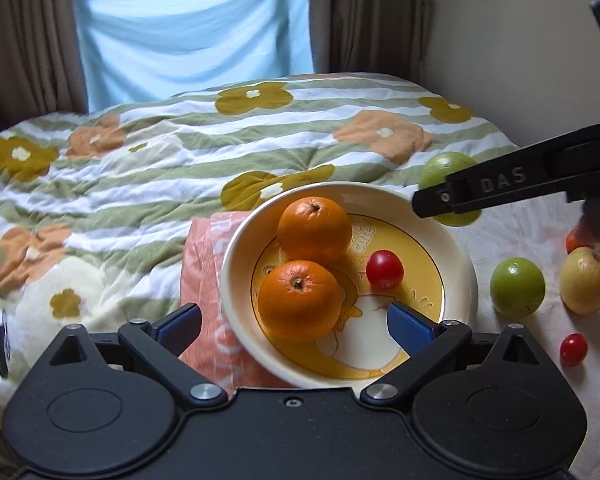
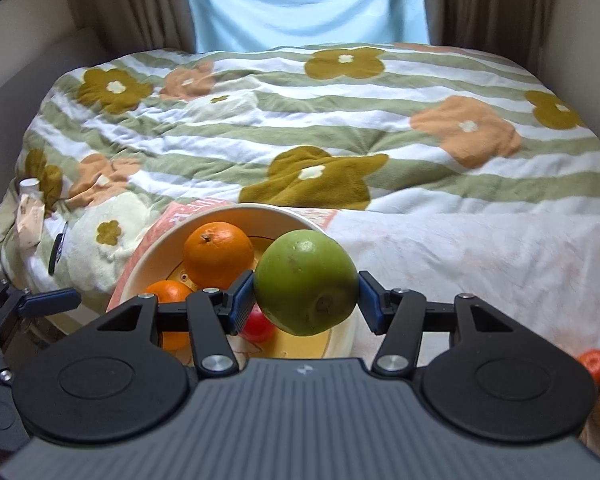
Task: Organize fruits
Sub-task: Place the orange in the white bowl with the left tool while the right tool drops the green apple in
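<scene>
Green apple [image 2: 306,282] sits clamped between the blue pads [image 2: 242,300] of the right gripper [image 2: 306,300], held in the air over the near-right part of the bowl [image 2: 156,248]. The bowl already holds two oranges [image 1: 314,230] [image 1: 299,299] and a cherry tomato [image 1: 385,269]. Step in hand looks like dropping the apple in. To do it well, the gripper should carry it over the bare yellow floor right of the oranges, go low before letting go, and avoid landing on the tomato directly beneath; a round apple may roll against the rim.

Left gripper [image 1: 294,326] hangs spread wide over the bowl's near edge, gripping nothing.

Left wrist view alone shows what remains on the white cloth [image 1: 520,224]: another green apple [image 1: 517,287], a yellowish fruit [image 1: 585,281], a small tomato [image 1: 573,349], more at the right edge. It shows the held apple only partly, behind a black finger. Right wrist view alone shows the grip contact on both sides.
</scene>
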Demonstrator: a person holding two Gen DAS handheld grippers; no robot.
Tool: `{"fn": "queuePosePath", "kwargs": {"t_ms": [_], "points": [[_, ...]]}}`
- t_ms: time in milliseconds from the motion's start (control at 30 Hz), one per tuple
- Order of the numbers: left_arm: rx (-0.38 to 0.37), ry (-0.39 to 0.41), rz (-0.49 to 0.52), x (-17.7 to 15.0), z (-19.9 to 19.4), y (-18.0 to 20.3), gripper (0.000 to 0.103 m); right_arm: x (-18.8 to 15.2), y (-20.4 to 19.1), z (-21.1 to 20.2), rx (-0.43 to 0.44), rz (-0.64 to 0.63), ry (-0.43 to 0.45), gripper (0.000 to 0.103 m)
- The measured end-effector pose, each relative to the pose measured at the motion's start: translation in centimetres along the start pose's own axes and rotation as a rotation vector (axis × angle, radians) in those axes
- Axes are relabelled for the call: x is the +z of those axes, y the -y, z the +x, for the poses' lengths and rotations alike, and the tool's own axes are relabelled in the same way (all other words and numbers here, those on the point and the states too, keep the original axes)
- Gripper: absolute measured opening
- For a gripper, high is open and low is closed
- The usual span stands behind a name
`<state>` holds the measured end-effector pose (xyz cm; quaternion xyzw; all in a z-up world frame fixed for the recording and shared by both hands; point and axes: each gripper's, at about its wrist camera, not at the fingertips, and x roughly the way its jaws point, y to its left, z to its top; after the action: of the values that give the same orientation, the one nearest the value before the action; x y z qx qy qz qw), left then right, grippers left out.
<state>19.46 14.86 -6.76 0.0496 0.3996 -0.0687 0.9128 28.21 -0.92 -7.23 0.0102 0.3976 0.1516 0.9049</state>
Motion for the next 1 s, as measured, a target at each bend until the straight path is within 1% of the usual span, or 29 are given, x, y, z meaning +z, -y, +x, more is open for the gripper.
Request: {"fn": "queuePosePath", "kwargs": {"t_ms": [167,267,367,567,633,667,700,767,1000], "points": [[0.038,-0.008,-0.046,-0.8,-1.0,0.1,0.101,0.4,-0.7,2.2,0.041,-0.073,-0.010,0.069],[0.047,-0.008,-0.073,-1.0,-1.5,0.0,0.101,0.4,-0.7,3.5,0.034,-0.097,-0.011,0.069],[0.062,-0.005,-0.085,-1.1,-1.7,-0.2,0.101,0.3,-0.6,4.6,0.048,-0.114,-0.020,0.069],[0.080,-0.011,-0.107,-1.5,-1.8,-0.2,0.101,-0.2,-0.5,5.4,0.054,-0.137,-0.020,0.070],[0.083,-0.015,-0.110,-1.6,-1.8,-0.1,0.101,-0.2,-0.6,5.0,0.054,-0.139,0.008,0.084],[0.084,-0.016,-0.111,-1.6,-1.9,-0.1,0.101,-0.2,-0.7,4.6,0.043,-0.141,0.023,0.101],[0.085,-0.015,-0.111,-1.7,-2.0,0.0,0.101,-0.2,-0.8,4.1,0.028,-0.139,0.042,0.103],[0.085,-0.017,-0.117,-1.8,-2.2,0.2,0.101,-0.2,-0.6,3.0,0.029,-0.122,0.069,0.103],[0.090,0.014,-0.127,-1.5,-4.2,0.8,0.101,-1.0,-0.3,-0.5,0.027,-0.086,0.060,0.103]]}}
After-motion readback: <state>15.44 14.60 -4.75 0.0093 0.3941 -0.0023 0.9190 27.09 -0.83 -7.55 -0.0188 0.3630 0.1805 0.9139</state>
